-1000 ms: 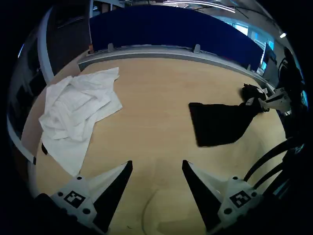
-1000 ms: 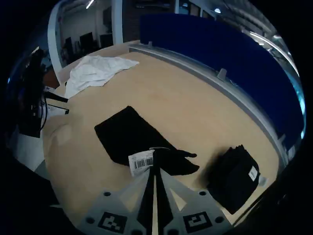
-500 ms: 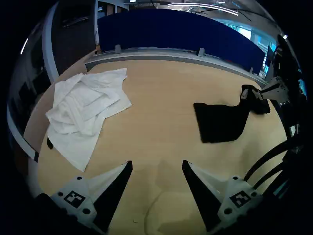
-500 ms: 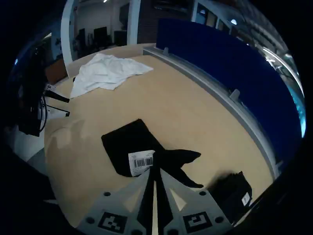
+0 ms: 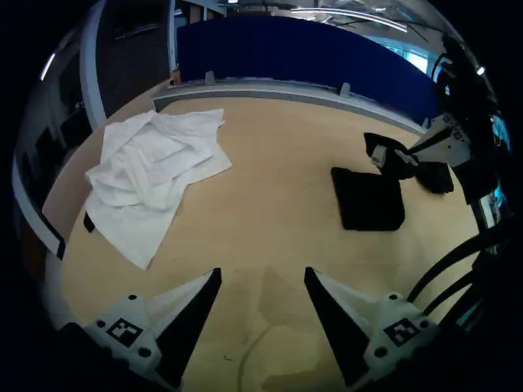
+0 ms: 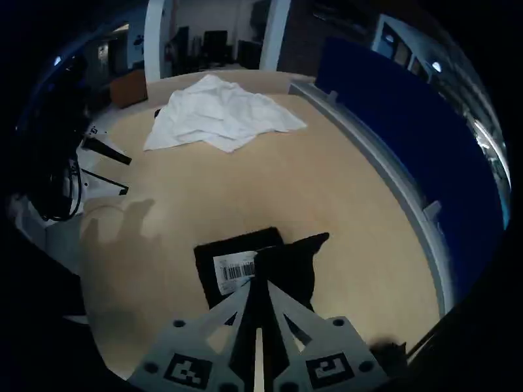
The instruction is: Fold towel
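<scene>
Right gripper view: the right tool point(image 6: 259, 261) has its two fingers clamped together on a raised edge of the black towel point(image 6: 294, 268). A white tag point(image 6: 234, 269) sticks out beside the pinch, towards 9 o'clock.
Black towel: it lies at 6 o'clock on the table point(image 6: 340, 189) as a small, roughly square shape that looks already doubled, with the pinched edge lifted above the rest.
Left gripper view: the black towel point(image 5: 369, 199) sits at 3 o'clock, with the right tool point(image 5: 386, 157) above its far edge.
Left tool point(image 5: 261, 271): its fingers are spread apart and hold nothing. It hovers over bare table at 6 o'clock, well apart from the towel.
White cloth point(image 5: 153, 173): a crumpled heap at 10 o'clock in the left gripper view, well apart from both tools.
Blue screen point(image 5: 294, 52): runs along the table's far edge at 12 o'clock.
Step in hand: by the look of it, a fold of the black towel, with one edge being carried over the rest. The towel seems well along, given how compact it is.
Next move: probably to bring the held edge across to the opposite one, lower it flat and let go. That calls for keeping the edges lined up, since a single pinch lets the loose corner droop. The free left tool could pin the lower layer.
</scene>
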`<state>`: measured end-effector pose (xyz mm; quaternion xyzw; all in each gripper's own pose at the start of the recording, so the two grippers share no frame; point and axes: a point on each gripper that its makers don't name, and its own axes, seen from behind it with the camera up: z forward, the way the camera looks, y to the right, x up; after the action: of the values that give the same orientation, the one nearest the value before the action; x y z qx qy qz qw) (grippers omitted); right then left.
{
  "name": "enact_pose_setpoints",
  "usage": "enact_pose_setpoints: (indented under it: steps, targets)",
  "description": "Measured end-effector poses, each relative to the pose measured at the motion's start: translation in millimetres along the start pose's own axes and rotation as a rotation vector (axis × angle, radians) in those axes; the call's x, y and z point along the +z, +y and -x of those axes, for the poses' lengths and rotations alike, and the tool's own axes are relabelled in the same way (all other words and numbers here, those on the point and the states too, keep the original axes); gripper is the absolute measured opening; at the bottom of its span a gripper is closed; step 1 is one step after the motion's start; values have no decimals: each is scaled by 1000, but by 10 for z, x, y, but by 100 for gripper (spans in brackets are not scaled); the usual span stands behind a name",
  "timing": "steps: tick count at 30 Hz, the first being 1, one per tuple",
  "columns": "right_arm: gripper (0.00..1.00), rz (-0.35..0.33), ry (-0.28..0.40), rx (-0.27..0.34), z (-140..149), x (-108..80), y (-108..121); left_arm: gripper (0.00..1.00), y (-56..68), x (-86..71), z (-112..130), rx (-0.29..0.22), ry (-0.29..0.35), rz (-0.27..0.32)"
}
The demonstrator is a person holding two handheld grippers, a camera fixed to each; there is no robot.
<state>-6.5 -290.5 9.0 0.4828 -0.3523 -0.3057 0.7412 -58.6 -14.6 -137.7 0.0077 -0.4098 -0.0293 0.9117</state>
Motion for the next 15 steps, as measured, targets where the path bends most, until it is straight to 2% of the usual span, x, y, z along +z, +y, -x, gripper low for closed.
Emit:
enact_pose_setpoints:
  steps: [5, 9, 11, 15]
  targets:
    - [3, -79, -53, -44, 61, 406, -295, 94, -13, -19, 102, -11, -9, -5]
    - [3, -130, -102, -42, 206, 742, -514, 94, -3, -24, 158, -21, -14, -5]
    - [3, -140, -114, -37, 249, 859, -586, 94, 13, -26, 180, -27, -17, 0]
    - [3, -149, -117, -32, 261, 956, -658, 94, 50, -26, 189, -32, -18, 7]
